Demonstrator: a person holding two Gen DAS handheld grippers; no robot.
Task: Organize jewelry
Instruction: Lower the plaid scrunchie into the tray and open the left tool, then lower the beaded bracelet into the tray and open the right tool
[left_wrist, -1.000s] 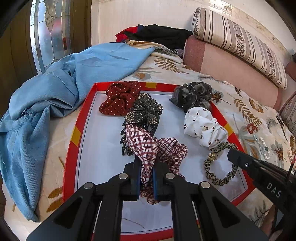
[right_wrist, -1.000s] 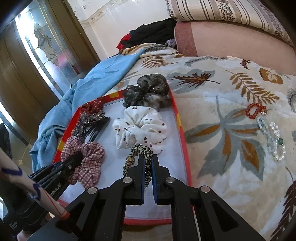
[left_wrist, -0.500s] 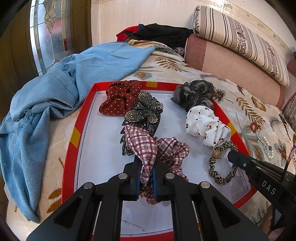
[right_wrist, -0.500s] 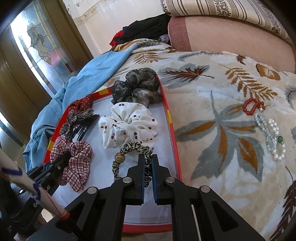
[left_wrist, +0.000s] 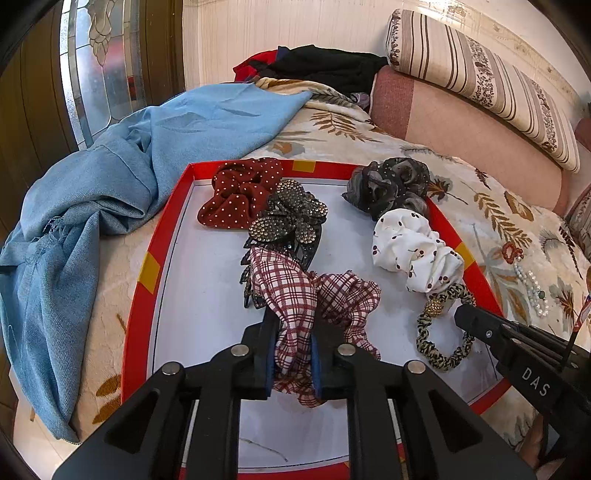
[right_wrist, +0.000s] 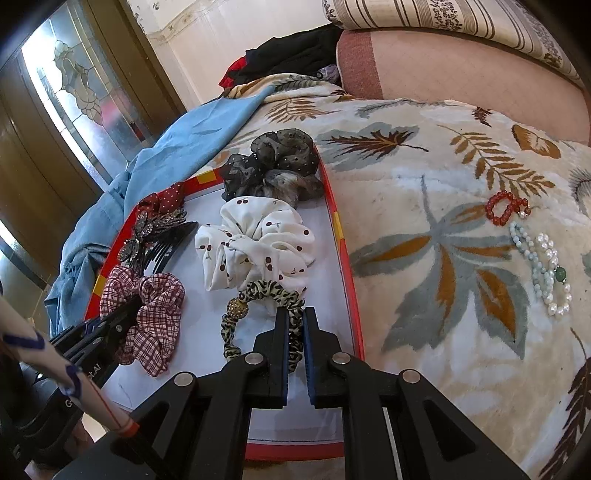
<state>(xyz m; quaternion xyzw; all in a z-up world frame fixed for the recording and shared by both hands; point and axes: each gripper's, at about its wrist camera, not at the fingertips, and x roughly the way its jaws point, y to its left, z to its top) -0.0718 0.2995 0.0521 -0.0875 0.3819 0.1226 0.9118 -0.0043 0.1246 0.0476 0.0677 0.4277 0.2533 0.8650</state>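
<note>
Left wrist: my left tongs (left_wrist: 292, 363) pinch the soft plaid scrunchie (left_wrist: 314, 295); right tongs (right_wrist: 294, 356) clamp the limp leopard hair tie (right_wrist: 258, 314), best gripped mid-band.

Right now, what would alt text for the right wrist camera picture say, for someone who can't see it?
A hand-held gripper pinches a leopard-print hair tie lying in a red tray of scrunchies on a leaf-patterned bedspread. Another hand-held gripper at left grips a plaid scrunchie; bead bracelets lie outside the tray.

tray (left_wrist: 147, 266) near rim: hidden by jaws | striped pillow (right_wrist: 443, 14): cropped
</note>
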